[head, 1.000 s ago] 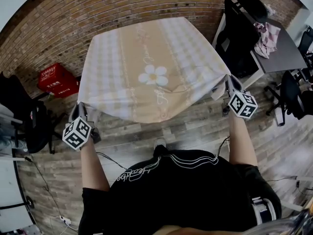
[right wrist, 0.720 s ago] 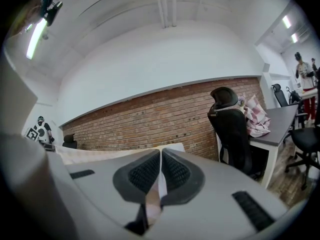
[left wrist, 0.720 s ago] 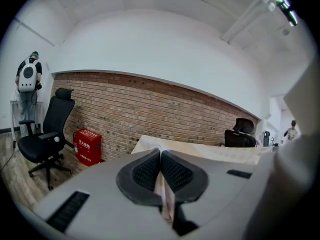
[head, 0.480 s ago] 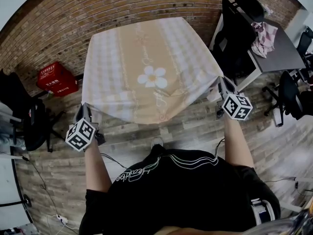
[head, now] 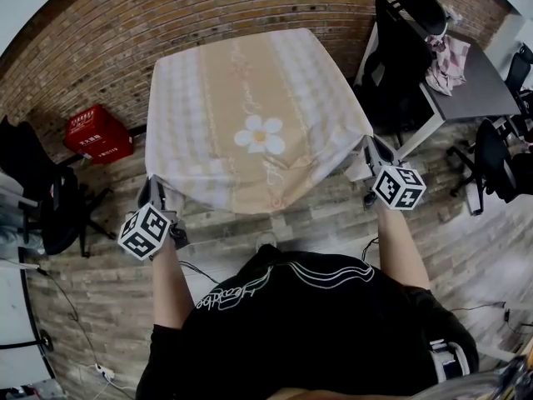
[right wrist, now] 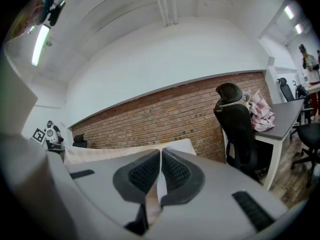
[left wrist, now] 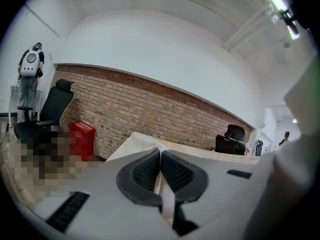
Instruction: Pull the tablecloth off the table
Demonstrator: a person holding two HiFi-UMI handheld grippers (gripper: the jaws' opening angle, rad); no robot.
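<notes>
A beige tablecloth with pale checked bands and a white daisy covers the square table in the head view. Its near edge hangs over the table's front side. My left gripper is shut on the cloth's near left corner, and my right gripper is shut on the near right corner. In the left gripper view a strip of cloth runs between the closed pads of the left gripper. The right gripper view likewise has cloth pinched in the right gripper.
A red crate stands on the floor left of the table by the brick wall. A black office chair and a grey desk stand at the right. Another dark chair is at the left. Cables lie on the wooden floor.
Both grippers have come slightly inward and toward the person, still holding the corners. The cloth's near edge has shifted a little toward the person.
</notes>
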